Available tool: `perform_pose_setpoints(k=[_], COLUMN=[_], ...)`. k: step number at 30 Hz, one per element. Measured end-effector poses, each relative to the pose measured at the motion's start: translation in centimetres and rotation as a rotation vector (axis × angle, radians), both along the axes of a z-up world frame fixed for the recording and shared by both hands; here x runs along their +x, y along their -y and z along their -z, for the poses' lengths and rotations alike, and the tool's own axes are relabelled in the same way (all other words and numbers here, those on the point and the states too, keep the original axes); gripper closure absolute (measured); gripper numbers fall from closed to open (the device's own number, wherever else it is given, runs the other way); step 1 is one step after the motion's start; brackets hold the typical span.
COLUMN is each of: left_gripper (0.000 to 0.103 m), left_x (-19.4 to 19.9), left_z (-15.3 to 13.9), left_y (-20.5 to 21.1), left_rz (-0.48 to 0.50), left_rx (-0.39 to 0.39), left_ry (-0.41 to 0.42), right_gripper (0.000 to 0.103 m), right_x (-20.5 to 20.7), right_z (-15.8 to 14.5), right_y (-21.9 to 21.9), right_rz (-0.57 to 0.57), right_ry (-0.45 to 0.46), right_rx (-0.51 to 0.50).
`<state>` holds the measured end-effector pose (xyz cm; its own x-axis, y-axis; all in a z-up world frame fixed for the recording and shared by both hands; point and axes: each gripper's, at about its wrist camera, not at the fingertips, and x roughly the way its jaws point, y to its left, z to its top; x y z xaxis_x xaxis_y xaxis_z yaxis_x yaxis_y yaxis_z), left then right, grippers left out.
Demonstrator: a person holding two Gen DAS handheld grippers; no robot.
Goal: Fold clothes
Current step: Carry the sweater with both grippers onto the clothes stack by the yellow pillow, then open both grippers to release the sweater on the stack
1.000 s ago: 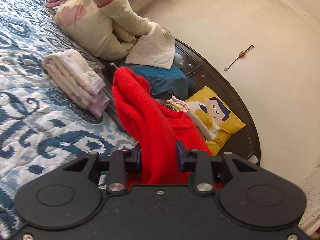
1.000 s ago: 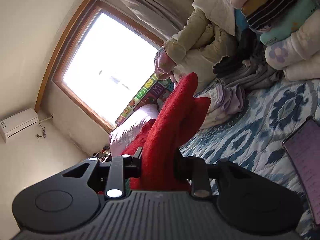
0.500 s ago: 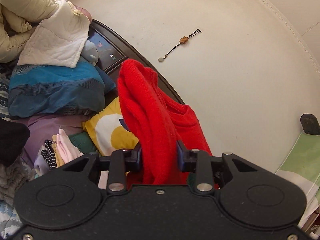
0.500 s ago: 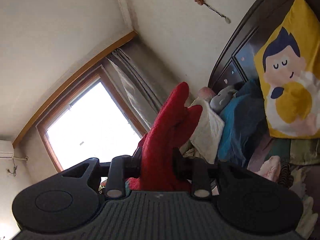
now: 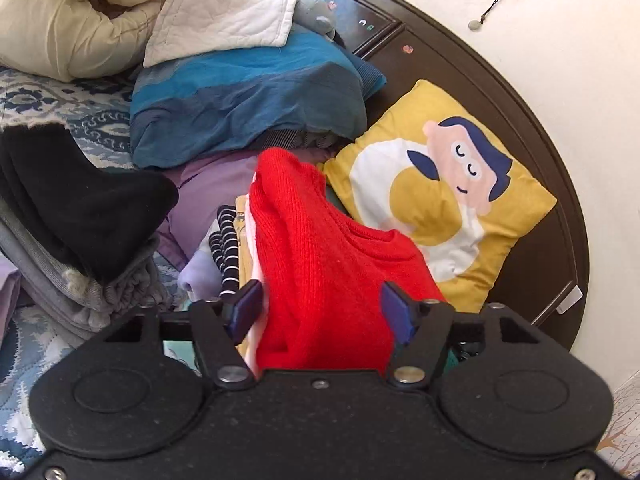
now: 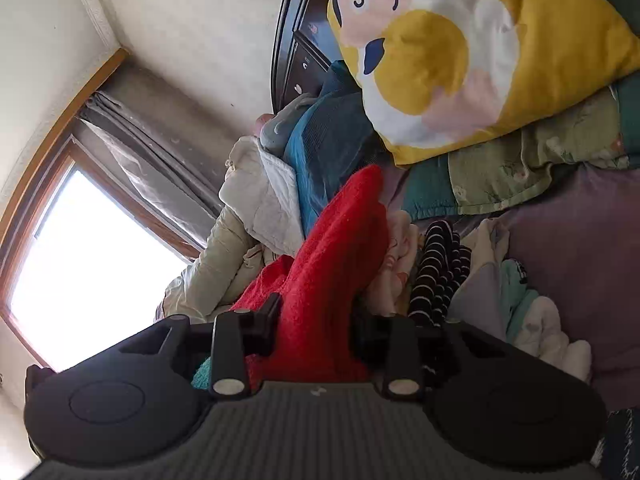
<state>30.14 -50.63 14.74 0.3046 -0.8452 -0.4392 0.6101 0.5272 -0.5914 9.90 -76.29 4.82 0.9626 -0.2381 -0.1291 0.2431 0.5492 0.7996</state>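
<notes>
- The left tongs point(image 5: 322, 312) stand apart: both blue pads are clear of the red sweater point(image 5: 332, 272), which lies slack between them, folded into a thick bundle.
- The sweater rests on top of a stack of folded clothes point(image 5: 230, 248), striped, yellow and pale pieces, near the head of the bed, just beside the yellow cartoon pillow point(image 5: 448, 184) and in front of the blue bedding point(image 5: 248, 96). To the left lies a black and grey folded pile point(image 5: 76, 216).
- In the right wrist view, the right tongs point(image 6: 316, 322) appear closed on the red sweater point(image 6: 332, 264), though the right-hand pad is in shadow, so that grip is not certain.
- Progress, as a judgement: this garment looks folded and delivered to the stack. What is left is for the right tongs to let go and both to draw back.
- Compared with half a second ago: the left tongs were then clamped on the sweater and held it up against the wall. Now they have opened, and both cameras look down on the stack.
</notes>
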Motion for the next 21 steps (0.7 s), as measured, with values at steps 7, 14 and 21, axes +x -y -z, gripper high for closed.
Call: perform_pose_setpoints(k=[7,14,21], left_gripper=[0.021,0.014,0.003], left_x=[-3.3,-10.4,-18.1], left_z=[1.9,5.3,3.8], left_y=[-7.8,-20.9,-38.1], left_rz=[-0.055,-0.161,-0.305], left_rx=[0.001,0.118,0.281], left_ry=[-0.037,-0.049,0.078], right_gripper=[0.037,0.016,0.001], right_x=[-6.5,-9.3,-9.5], right_z=[-2.5,-1.6,-2.3], right_y=[-4.9,-13.6,-26.3], right_rz=[0.074,-0.143,-0.481], right_ry=[-0.029,-0.155,-0.217], right_rx=[-0.088,-0.025,-0.019])
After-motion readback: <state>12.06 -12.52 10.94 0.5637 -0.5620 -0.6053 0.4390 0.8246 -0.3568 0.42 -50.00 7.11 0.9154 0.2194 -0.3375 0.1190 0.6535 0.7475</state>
